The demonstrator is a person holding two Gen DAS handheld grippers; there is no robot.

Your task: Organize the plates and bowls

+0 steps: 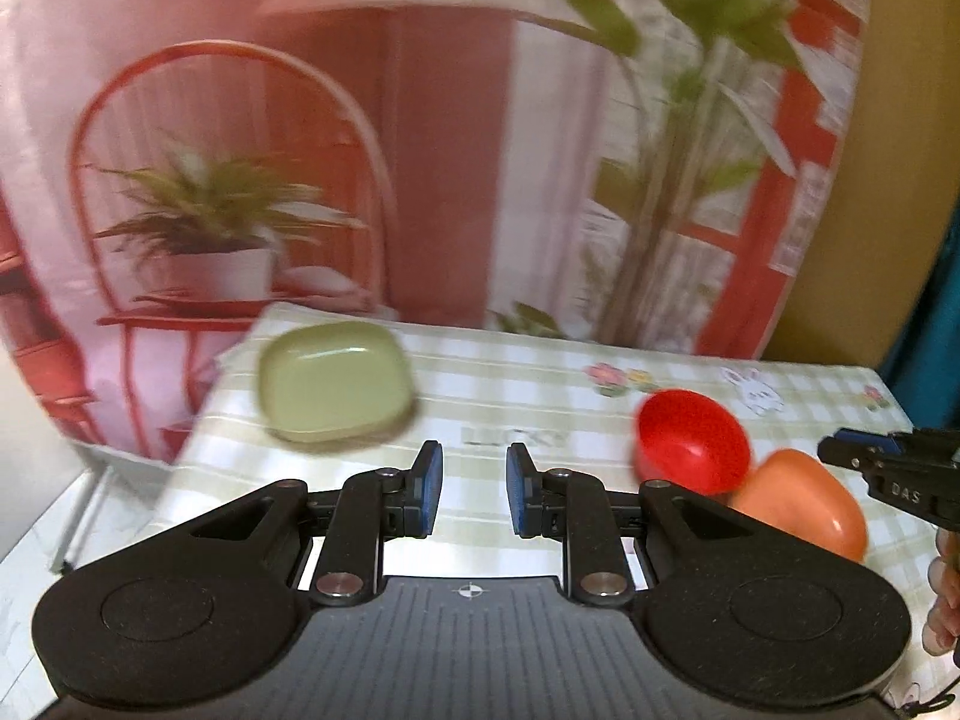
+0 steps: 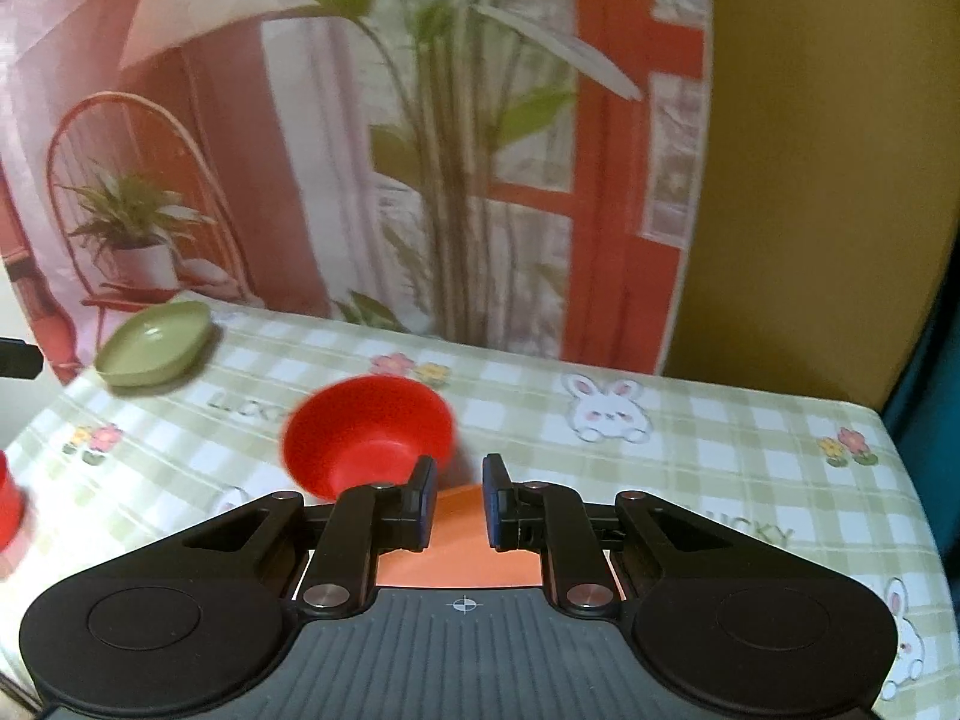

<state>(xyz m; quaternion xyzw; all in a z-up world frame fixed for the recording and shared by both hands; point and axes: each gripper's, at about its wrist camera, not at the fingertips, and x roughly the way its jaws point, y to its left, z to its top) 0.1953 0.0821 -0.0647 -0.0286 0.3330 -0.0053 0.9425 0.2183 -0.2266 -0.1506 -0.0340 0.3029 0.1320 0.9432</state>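
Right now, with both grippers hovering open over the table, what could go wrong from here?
1. The square green plastic plate sits near the far left corner of the checked tablecloth; a push there could slide it off.
2. The round red plastic bowl lies close against the orange plastic plate; closing the right gripper on one may knock the other.
3. Both views are blurred, so the left gripper may misjudge its approach.

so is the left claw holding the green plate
No, the left claw is open with nothing between its fingers, and the green plate sits apart from it, farther back on the checked tablecloth.
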